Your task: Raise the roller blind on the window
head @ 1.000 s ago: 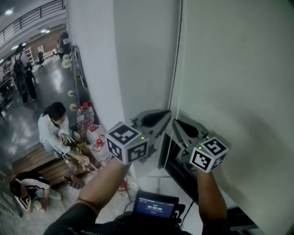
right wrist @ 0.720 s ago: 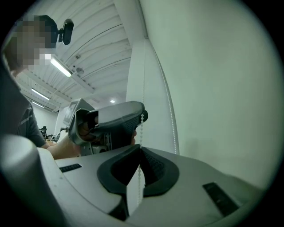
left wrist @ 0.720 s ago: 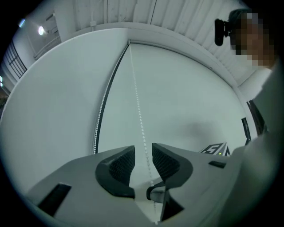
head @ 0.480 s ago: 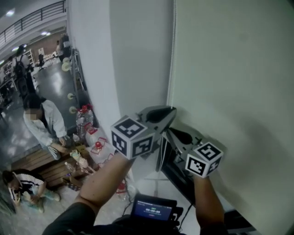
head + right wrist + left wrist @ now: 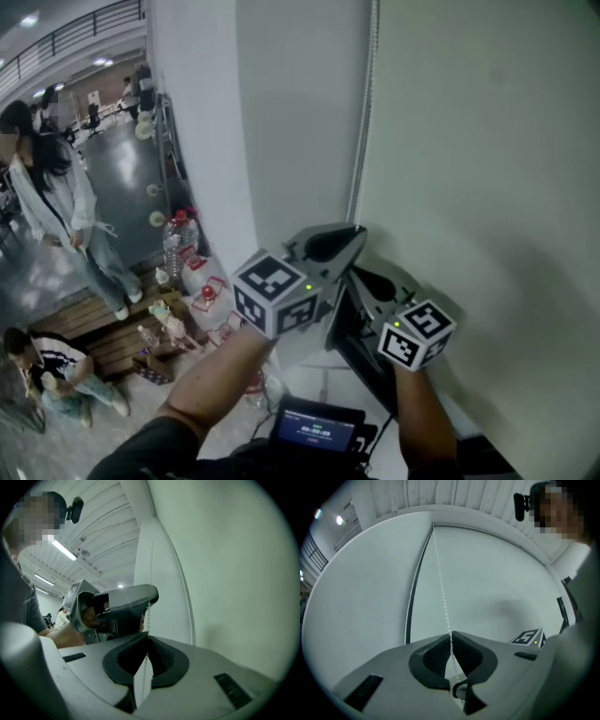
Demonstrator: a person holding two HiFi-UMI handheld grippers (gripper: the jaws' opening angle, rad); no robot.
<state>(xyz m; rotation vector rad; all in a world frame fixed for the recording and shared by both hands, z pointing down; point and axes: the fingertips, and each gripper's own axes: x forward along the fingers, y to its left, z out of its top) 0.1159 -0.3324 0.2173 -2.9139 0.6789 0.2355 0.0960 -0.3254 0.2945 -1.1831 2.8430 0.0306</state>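
Head view: left gripper (image 5: 351,240), jaws just closed further, and right gripper (image 5: 356,273) just below it both pinch the bead chain (image 5: 365,131) at the left edge of the roller blind (image 5: 487,141), which hangs down past them, so raising looks barely begun.

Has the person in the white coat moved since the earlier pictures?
Yes, upward: the person crouched by the low wooden bench and now stands beside it.

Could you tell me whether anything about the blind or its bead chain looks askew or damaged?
Nothing stands out. The blind hangs flat and the bead chain runs straight. The right gripper is shut on it; the left gripper, further up, has just been closing its jaws on it too.
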